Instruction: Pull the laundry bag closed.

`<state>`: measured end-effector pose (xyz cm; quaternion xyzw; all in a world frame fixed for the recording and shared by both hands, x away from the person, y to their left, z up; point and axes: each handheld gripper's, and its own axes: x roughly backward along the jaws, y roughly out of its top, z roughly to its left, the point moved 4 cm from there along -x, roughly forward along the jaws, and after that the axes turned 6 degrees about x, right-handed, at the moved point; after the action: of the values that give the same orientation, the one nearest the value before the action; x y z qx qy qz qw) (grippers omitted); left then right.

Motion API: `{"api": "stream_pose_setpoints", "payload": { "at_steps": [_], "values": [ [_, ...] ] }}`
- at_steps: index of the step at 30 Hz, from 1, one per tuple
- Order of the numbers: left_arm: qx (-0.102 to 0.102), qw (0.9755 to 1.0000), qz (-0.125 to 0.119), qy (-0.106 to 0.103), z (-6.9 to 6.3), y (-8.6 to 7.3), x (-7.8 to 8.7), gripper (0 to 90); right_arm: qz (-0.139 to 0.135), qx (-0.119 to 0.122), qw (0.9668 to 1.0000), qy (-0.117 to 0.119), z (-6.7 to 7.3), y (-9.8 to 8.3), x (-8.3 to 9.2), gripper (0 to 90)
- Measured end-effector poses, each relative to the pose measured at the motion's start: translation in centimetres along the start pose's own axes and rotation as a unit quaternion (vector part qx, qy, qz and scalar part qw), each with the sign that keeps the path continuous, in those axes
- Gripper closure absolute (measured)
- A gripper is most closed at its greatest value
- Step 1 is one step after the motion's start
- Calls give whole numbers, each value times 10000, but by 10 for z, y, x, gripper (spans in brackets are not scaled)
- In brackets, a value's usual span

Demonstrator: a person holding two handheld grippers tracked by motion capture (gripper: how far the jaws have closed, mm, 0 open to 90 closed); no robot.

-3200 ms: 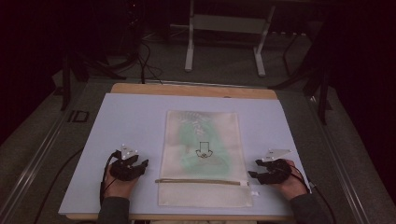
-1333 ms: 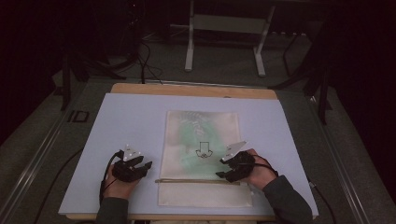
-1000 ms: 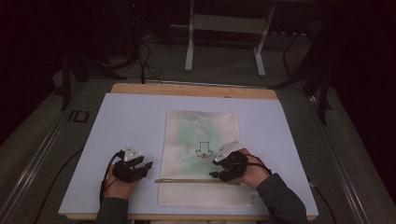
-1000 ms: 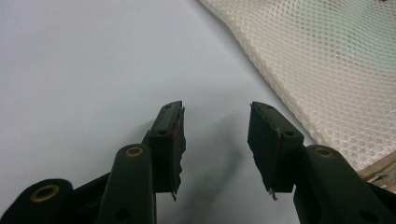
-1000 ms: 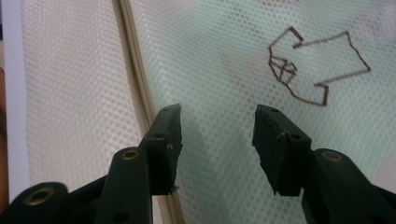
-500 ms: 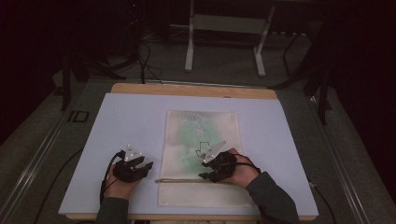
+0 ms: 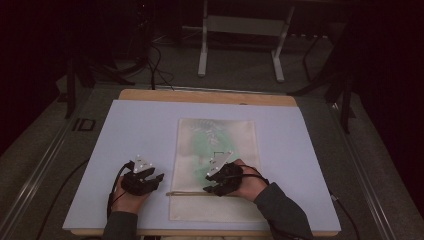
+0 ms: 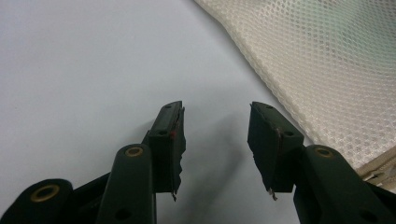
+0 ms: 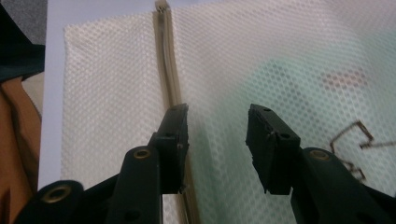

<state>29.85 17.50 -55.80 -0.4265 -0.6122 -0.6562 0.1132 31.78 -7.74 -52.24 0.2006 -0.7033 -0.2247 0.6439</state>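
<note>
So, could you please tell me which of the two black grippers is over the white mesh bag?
The right gripper: it is above the white mesh bag by its zipper; the left gripper is over bare table.

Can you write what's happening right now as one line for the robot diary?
right tongs: open, just been closing, over mesh bag beside zipper | left tongs: open on table beside bag

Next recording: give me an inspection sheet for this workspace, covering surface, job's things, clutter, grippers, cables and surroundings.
Surface: pale board on a wooden table.
Job's things: white mesh bag lying flat, zipper across its near end, green contents inside.
Clutter: nothing seen.
Grippers: left hand-held gripper open over bare board beside the bag; right hand-held gripper open over the bag, one jaw at the zipper, jaws just been closing, nothing gripped.
Cables: one trails from each gripper.
Surroundings: dark floor, metal stand.
</note>
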Motion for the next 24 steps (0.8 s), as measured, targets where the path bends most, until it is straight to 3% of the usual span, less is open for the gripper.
{"api": "stream_pose_setpoints", "payload": {
  "at_steps": [24],
  "values": [
    [-18,10000,4,-25,0,0,0,549,-5,209,9996,185,6,26,-20,601]
  ]
}}
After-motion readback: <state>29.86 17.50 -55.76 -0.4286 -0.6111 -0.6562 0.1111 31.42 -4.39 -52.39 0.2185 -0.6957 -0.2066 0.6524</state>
